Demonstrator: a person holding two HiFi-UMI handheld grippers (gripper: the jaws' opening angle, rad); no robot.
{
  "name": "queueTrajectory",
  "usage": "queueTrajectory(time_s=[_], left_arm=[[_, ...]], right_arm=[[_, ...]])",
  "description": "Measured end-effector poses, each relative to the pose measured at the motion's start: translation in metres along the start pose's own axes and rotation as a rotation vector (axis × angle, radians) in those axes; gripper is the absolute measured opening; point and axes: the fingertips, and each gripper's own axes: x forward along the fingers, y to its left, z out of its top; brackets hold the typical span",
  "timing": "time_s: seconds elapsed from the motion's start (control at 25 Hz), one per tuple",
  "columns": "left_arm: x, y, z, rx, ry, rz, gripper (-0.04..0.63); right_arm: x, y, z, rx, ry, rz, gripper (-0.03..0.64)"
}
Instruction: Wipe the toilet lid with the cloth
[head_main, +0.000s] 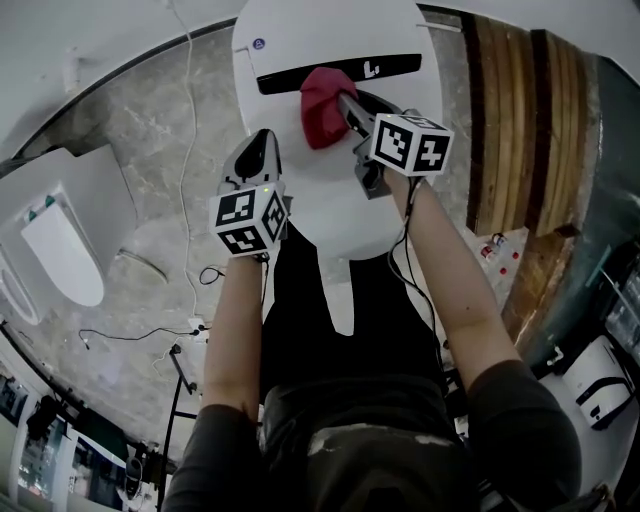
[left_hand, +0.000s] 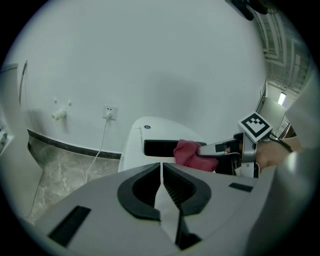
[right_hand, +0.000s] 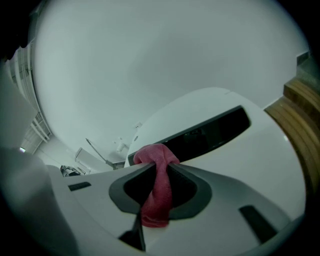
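I am gripping the red cloth (head_main: 322, 105) tight in my right gripper (head_main: 346, 101). Its jaws are pinching the cloth's middle, so a bunch is bulging out in front and a tail is hanging behind. The cloth is sitting at the far end of the toilet lid (head_main: 312, 175), right against the dark strip (head_main: 300, 76) that crosses the lid there. I think it is resting on the surface, though it may be hovering just above. The lid's long axis is running from that strip back toward me, so nearly all the bare white surface is lying on my side of the cloth, and I am expecting to pull the wipe toward myself. My left gripper (head_main: 261, 142) is clenched on nothing at the lid's left edge, clear of the cloth. Only the right is placed to wipe. A wooden panel (head_main: 510, 120) is standing to the lid's right and a cable (head_main: 190, 100) is trailing to its left. Nothing is lying on the lid itself.
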Motion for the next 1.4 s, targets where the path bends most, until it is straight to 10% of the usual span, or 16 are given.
queueTrajectory(time_s=[0.8,1.4], left_arm=[[0.045,-0.165,-0.043,0.011,0.034,-0.044,0.023],[-0.013,-0.097,-0.032,0.026,-0.015,-0.047,0.023]], right_arm=[[-0.117,-0.185,0.057,0.066,-0.091,-0.128,0.067],[-0.113,-0.068,0.022,0.031,-0.131,-0.044,0.067]])
